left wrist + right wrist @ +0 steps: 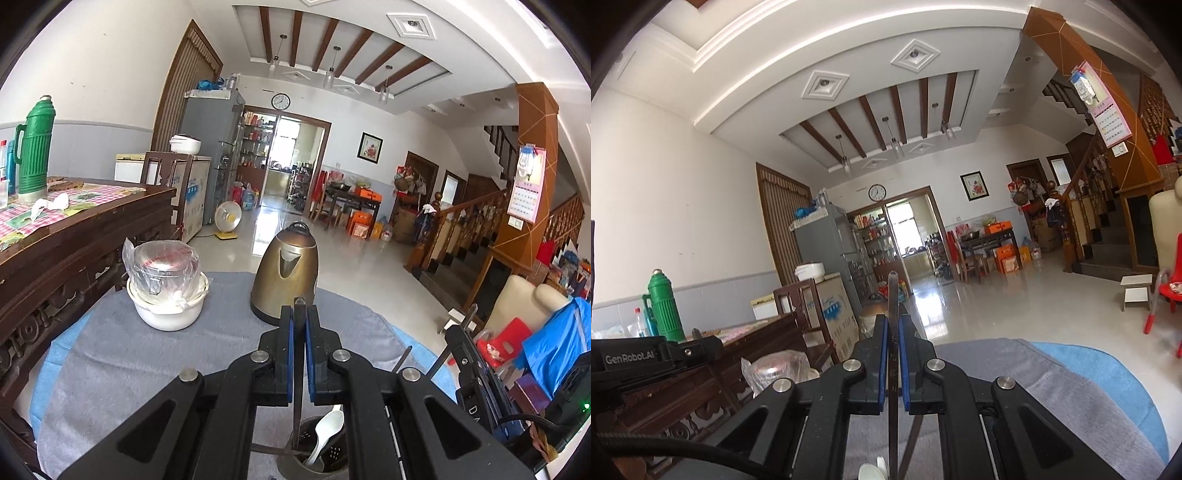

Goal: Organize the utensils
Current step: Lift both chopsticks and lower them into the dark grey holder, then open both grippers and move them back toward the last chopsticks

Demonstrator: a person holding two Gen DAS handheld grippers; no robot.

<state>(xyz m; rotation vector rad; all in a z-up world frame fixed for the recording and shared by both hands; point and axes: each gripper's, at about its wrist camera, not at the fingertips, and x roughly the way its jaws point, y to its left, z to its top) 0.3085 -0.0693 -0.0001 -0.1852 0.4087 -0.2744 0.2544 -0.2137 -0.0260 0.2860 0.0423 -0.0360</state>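
Observation:
My left gripper (300,314) is shut on a dark chopstick (300,398) that stands upright. Its lower end reaches into a perforated metal utensil holder (334,456) at the bottom edge. A white spoon (328,424) leans in that holder. My right gripper (893,321) is shut on another dark chopstick (893,295) with printed characters, also upright, above the spoon (871,472). A second thin stick (911,443) slants beside it. The right gripper (460,334) also shows from the side in the left wrist view, and the left gripper (705,345) in the right wrist view.
A grey cloth (147,354) over a blue one covers the round table. On it stand a bronze electric kettle (286,273) and a white bowl (166,314) holding a plastic-wrapped metal pot (166,269). A dark wooden table (74,236) with a green thermos (35,147) stands to the left.

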